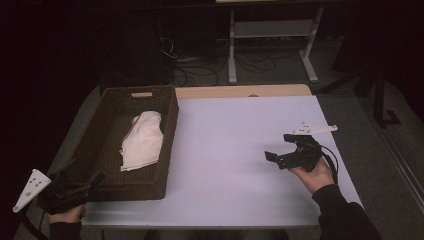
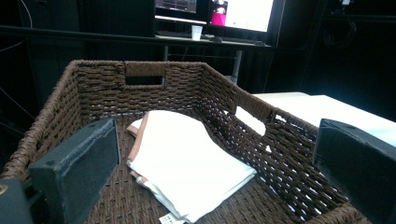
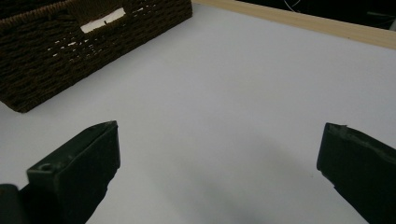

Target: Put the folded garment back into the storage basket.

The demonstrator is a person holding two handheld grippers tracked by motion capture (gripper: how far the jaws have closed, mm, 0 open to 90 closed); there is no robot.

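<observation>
Wicker fills the left half of the scene: a dark brown woven basket (image 1: 107, 107) stands on the left part of the white table (image 1: 240, 140), and a folded white cloth (image 1: 143, 140) lies flat on its floor, closer to the right wall than to the left. In the left gripper view the cloth (image 2: 187, 158) shows a tan edge along its left fold and a small label at its near corner, and the basket's far wall (image 2: 144, 88) has a cut-out handle. The left gripper (image 1: 95, 178) is held at the basket's near left corner, just at the rim, its jaws spread wide with nothing between them; it looks over the near rim at the cloth without touching it. The right gripper (image 1: 272, 157) is held above the bare right part of the table, well apart from the basket, pointing left toward it. Its jaws also stand wide apart and grip nothing; the right gripper view shows bare tabletop (image 3: 224, 93) between them and a corner of the basket (image 3: 56, 51) at upper left.
</observation>
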